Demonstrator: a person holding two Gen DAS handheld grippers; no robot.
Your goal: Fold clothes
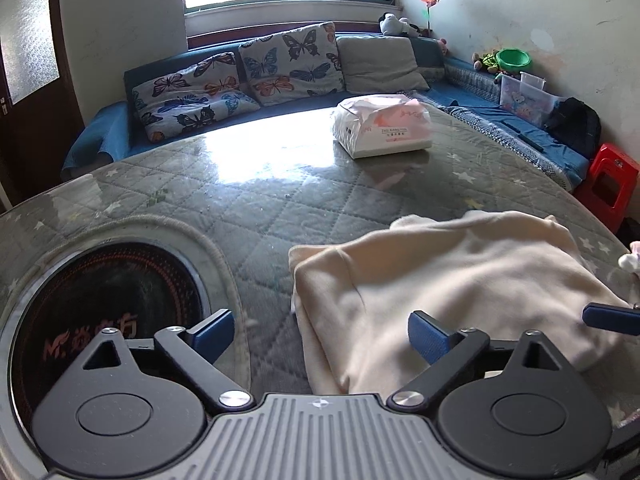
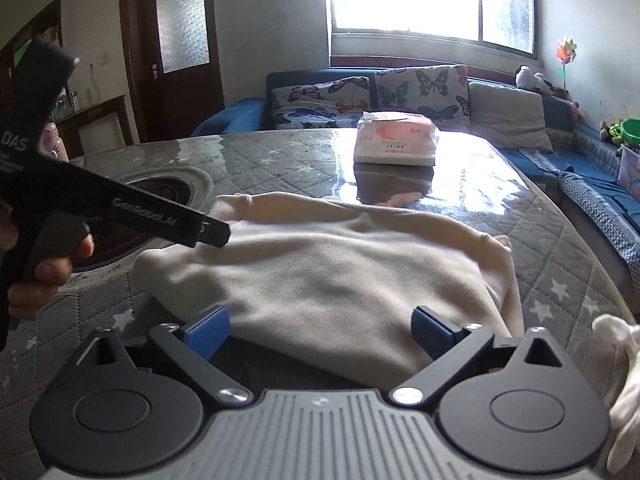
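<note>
A: Since we go from the left, we start at the round burner sunk in the table, then our left gripper, its jaws spread wide and holding nothing.

B: Next comes the cream garment, lying folded on the table just ahead of us, its left edge between those fingers.

A: We judge it soft, light and floppy, likely fleece; it should sag and slide on the glossy tabletop.

B: So we would pinch through the stacked layers at a near corner rather than the middle.

A: Further right, our right gripper is equally wide open and empty, the garment's near edge between its fingers. The tissue pack sits well apart.
</note>
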